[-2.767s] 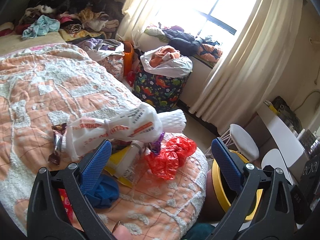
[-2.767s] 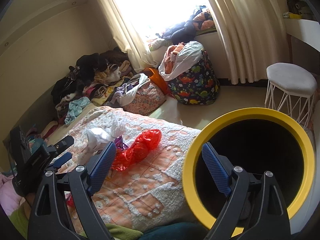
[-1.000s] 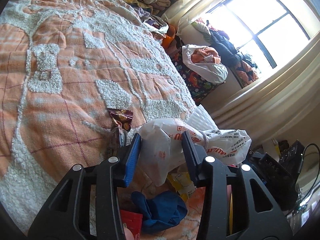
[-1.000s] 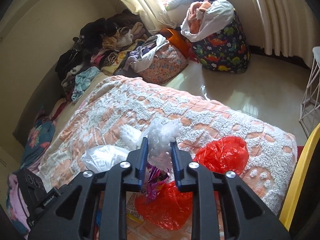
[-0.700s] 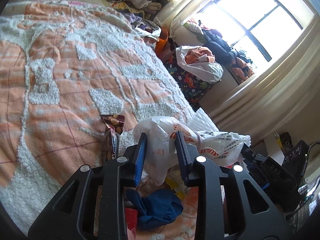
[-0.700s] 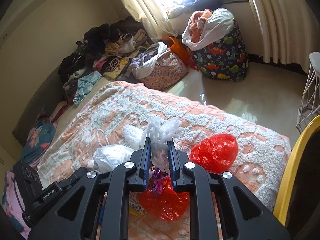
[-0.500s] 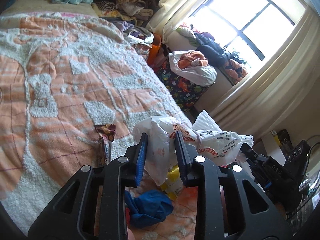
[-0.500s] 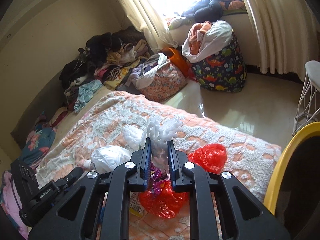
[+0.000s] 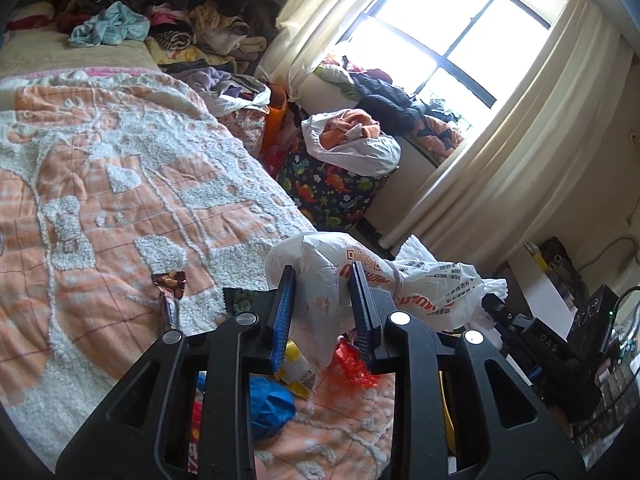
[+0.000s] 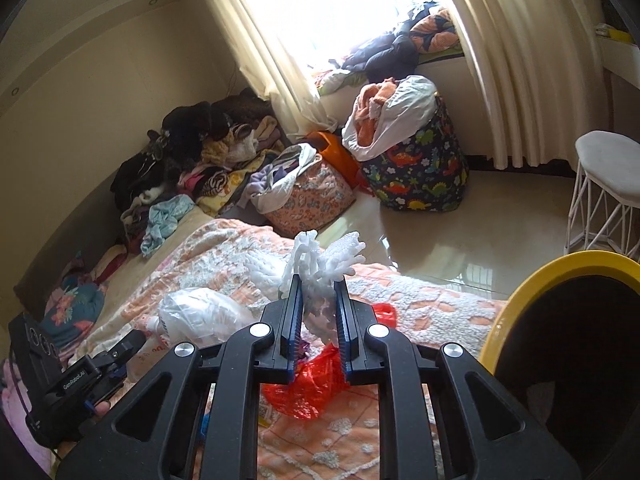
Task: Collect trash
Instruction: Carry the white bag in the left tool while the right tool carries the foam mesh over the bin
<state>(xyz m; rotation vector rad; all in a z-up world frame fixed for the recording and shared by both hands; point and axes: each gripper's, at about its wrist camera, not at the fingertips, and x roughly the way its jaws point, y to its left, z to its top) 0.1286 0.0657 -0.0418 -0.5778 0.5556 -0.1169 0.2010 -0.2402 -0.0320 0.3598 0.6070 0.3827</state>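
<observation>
Left gripper [image 9: 322, 312] fingers are clamped on the white plastic bag [image 9: 360, 280]; right gripper [image 10: 318, 330] fingers pinch white foam netting [image 10: 320, 268], both raised over the bed [image 9: 100, 184], probably bound for the yellow-rimmed bin [image 10: 560, 320].

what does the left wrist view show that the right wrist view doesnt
Only the left wrist view shows the brown snack wrapper lying on the bedspread, the crumpled blue item, and the left gripper shut on the white printed bag.

Only the right wrist view shows the yellow-rimmed bin, the white stool, and the right gripper shut on the white foam netting.

Both show the red plastic bag, the dinosaur-print hamper, the clothes pile and the window.
</observation>
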